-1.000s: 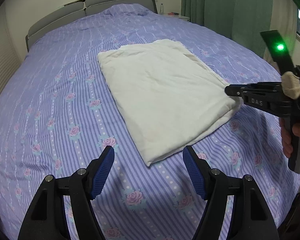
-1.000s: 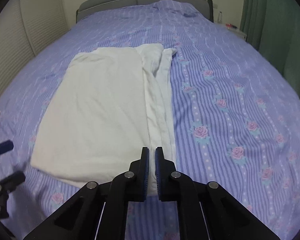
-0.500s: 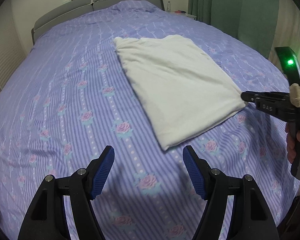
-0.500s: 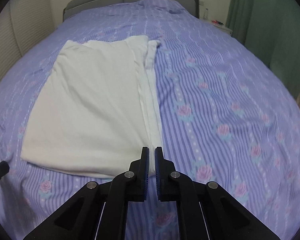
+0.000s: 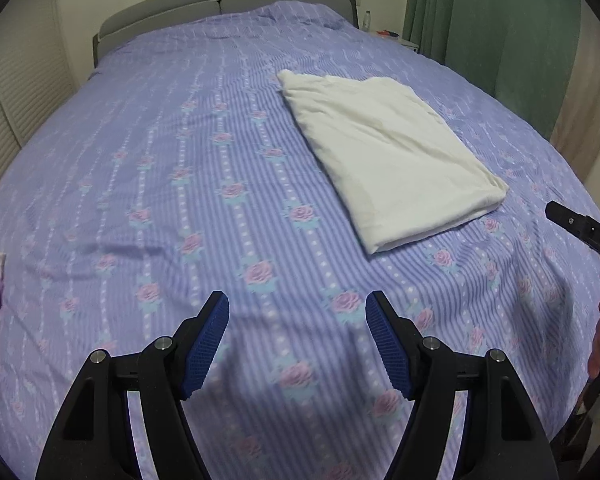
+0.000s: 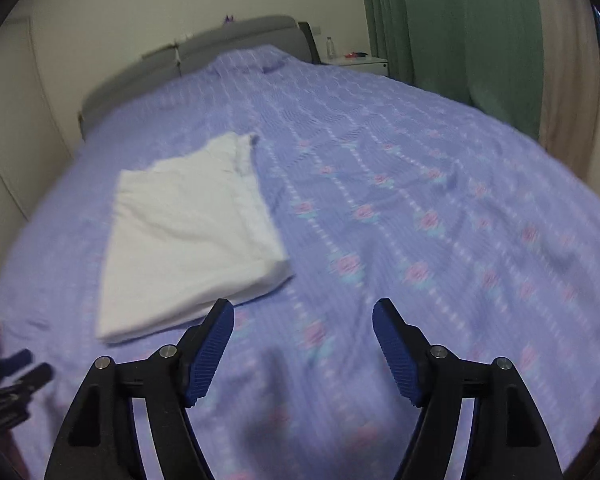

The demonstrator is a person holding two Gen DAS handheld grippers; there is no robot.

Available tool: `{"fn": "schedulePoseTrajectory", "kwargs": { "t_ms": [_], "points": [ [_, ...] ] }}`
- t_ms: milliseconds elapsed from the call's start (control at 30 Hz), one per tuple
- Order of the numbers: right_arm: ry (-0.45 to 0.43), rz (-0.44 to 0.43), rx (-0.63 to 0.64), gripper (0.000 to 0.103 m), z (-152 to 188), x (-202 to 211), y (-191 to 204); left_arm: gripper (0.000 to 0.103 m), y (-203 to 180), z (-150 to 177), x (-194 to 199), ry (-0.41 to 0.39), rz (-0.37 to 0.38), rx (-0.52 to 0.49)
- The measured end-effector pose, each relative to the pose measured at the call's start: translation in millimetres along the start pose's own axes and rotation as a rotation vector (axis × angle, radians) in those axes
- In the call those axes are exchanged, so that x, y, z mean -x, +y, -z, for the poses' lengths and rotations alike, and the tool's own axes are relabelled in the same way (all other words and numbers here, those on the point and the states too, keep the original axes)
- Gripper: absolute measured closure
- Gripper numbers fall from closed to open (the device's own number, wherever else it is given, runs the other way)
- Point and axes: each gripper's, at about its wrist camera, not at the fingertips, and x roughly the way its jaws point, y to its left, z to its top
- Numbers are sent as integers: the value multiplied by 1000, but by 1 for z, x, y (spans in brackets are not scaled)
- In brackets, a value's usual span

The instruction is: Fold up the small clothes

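Right wrist: both tongs (image 6: 303,344) gape, folded garment (image 6: 188,236) free

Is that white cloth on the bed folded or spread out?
Folded. The white cloth lies as a neat rectangle with stacked layers at its edge.

The left gripper (image 5: 297,322) and the right gripper (image 6: 303,330) share one build: matte black angular arms with cut-out slots, round silver screw heads at the pivots, and blue jaws faced with fine ribbed rubber. Seen from the left wrist camera, the right tool's black bar carries white letters "DAS", with bare fingers (image 5: 598,340) wrapped around its grey handle.
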Motion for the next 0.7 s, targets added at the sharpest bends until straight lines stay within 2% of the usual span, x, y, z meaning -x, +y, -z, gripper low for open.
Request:
{"fn": "schedulePoseTrajectory", "kwargs": {
  "t_ms": [67, 233, 333, 400, 500, 700],
  "points": [
    [-21, -43, -29, 30, 11, 2, 7, 32, 1, 3, 5, -6, -13, -12],
    [8, -165, -145, 29, 21, -22, 12, 32, 13, 9, 12, -18, -29, -2],
    [45, -247, -287, 29, 23, -53, 5, 32, 18, 8, 8, -12, -32, 8],
    [64, -338, -406, 29, 28, -72, -4, 32, 18, 7, 3, -5, -38, 4],
    [55, -342, -490, 29, 30, -89, -9, 32, 15, 0, -8, -3, -41, -12],
    [31, -275, -443, 29, 12, -114, 6, 32, 15, -36, -35, -29, 17, -14]
  ]
}}
